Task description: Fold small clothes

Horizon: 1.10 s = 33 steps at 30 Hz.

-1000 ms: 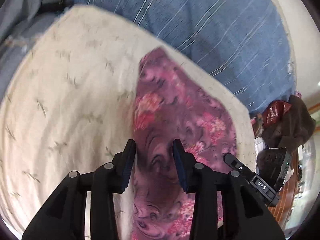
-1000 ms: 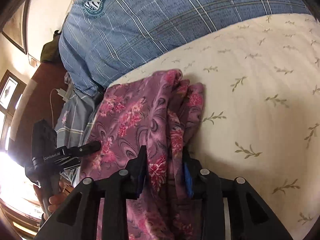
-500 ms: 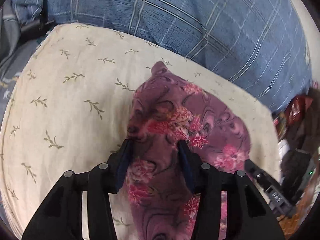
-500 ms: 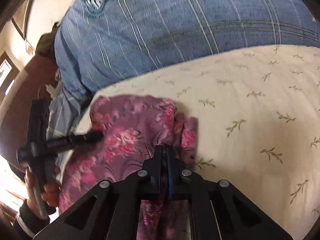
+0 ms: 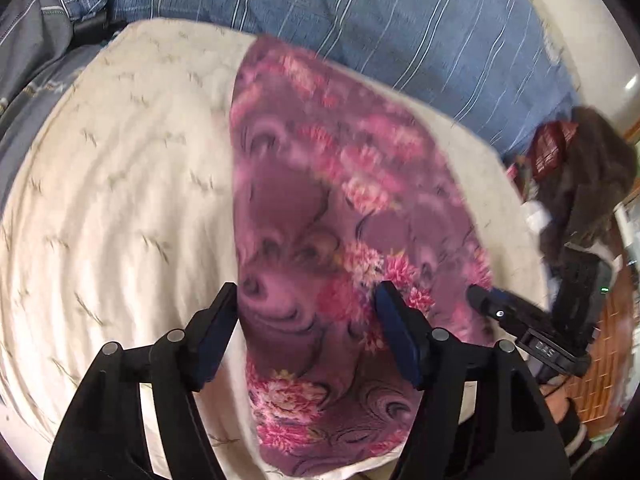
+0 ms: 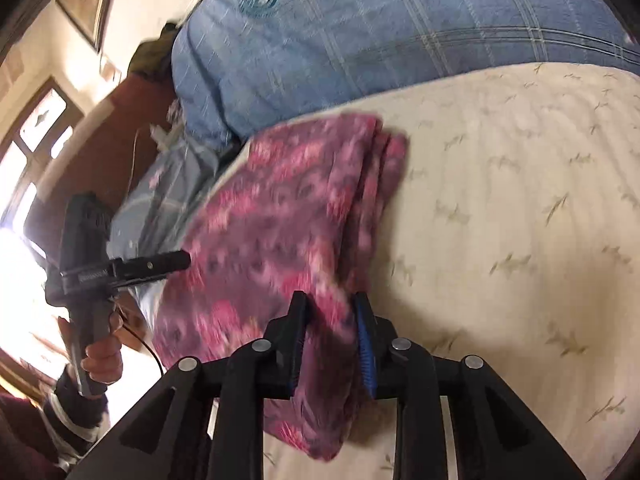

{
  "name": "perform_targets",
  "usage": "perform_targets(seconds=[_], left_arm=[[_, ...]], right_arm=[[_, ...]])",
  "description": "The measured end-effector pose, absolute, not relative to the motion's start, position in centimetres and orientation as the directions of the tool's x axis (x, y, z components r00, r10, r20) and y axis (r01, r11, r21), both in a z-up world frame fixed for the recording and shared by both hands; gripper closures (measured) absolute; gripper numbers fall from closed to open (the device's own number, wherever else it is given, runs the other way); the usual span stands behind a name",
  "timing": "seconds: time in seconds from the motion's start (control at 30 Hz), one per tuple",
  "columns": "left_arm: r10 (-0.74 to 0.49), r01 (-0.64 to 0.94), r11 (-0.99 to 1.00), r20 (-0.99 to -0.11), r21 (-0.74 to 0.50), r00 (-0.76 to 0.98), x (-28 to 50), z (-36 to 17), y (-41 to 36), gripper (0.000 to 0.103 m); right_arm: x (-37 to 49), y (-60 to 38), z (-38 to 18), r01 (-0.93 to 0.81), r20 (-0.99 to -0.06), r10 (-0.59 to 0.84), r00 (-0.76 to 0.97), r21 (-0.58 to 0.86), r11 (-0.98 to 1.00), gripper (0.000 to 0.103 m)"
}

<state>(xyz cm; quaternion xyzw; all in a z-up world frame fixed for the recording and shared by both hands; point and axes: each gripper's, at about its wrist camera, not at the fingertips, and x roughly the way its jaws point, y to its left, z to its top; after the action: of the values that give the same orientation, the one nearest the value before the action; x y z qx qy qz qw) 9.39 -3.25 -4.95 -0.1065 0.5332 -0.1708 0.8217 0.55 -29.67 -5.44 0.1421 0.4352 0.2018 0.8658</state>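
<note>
garment: purple-pink floral cloth (image 5: 340,216), folded, lying flat on the cream leaf-print pillow (image 5: 120,200); in the right wrist view the same cloth (image 6: 280,232) sits at the pillow's (image 6: 500,220) 9 o'clock side, stacked edges showing at 12 o'clock.
left gripper (image 5: 308,320): fingers spread wide, released, hovering over the cloth's near part, nothing gripped.
right gripper (image 6: 330,332): jaws parted with a fold of the cloth running between them; pads look slack, not clamped.
left gripper seen from right wrist: at 9 o'clock, tip near the cloth's edge.
background: blue plaid bedding (image 6: 400,32) at 12 o'clock behind the pillow.
blur: both views motion-smeared.
</note>
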Motion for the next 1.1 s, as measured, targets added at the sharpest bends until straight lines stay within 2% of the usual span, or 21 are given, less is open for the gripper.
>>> perform_targets(seconds=[0.03, 0.17, 0.4, 0.47, 0.53, 0.57, 0.63, 0.73, 0.9, 1.07, 1.1], left_arm=[[-0.375, 0.140, 0.927, -0.841, -0.348, 0.390, 9.2, -5.6, -3.3, 0.025], [-0.411, 0.086, 0.908, -0.829, -0.411, 0.380, 9.6, -5.7, -2.3, 0.024], [-0.379, 0.031, 0.917, -0.847, -0.397, 0.374, 9.1, -5.7, -2.4, 0.020], [-0.382, 0.026, 0.916, -0.851, -0.400, 0.360, 9.1, -5.8, -2.3, 0.020], [-0.384, 0.015, 0.914, -0.854, -0.405, 0.352, 9.0, -5.8, -2.2, 0.020], [-0.383, 0.008, 0.914, -0.854, -0.407, 0.352, 8.9, -5.8, -2.1, 0.020], [-0.380, 0.005, 0.915, -0.855, -0.405, 0.352, 8.7, -5.8, -2.1, 0.020], [-0.408, 0.008, 0.904, -0.854, -0.428, 0.322, 8.7, -5.1, -1.4, 0.020], [-0.425, 0.050, 0.896, -0.821, -0.441, 0.381, 6.8, -2.7, 0.9, 0.020], [-0.444, 0.040, 0.891, -0.847, -0.453, 0.293, 6.7, -6.0, 0.5, 0.020], [-0.440, 0.037, 0.893, -0.849, -0.449, 0.292, 6.7, -6.3, 0.3, 0.020]], right_arm=[[0.3, -29.5, -5.6, -0.227, -0.696, 0.457, 0.553, 0.402, 0.887, 0.067], [0.4, -30.4, -6.1, -0.186, -0.664, 0.490, 0.565, 0.476, 0.859, 0.064], [0.3, -30.4, -6.5, -0.175, -0.642, 0.505, 0.577, 0.507, 0.844, 0.059], [0.4, -30.4, -6.4, -0.173, -0.649, 0.513, 0.561, 0.515, 0.840, 0.055], [0.5, -30.0, -6.1, -0.182, -0.658, 0.519, 0.545, 0.511, 0.840, 0.042], [0.5, -29.6, -5.9, -0.188, -0.669, 0.510, 0.541, 0.495, 0.848, 0.039], [0.3, -28.2, -5.5, -0.209, -0.700, 0.475, 0.533, 0.435, 0.876, 0.025], [0.0, -25.6, -4.9, -0.241, -0.766, 0.390, 0.511, 0.307, 0.921, 0.017], [-1.5, -26.0, -3.7, -0.255, -0.751, 0.407, 0.520, 0.318, 0.913, 0.017], [-0.8, -27.1, -5.7, -0.180, -0.767, 0.453, 0.453, 0.419, 0.890, 0.017], [-1.0, -27.2, -5.6, -0.177, -0.748, 0.460, 0.478, 0.431, 0.885, 0.020]])
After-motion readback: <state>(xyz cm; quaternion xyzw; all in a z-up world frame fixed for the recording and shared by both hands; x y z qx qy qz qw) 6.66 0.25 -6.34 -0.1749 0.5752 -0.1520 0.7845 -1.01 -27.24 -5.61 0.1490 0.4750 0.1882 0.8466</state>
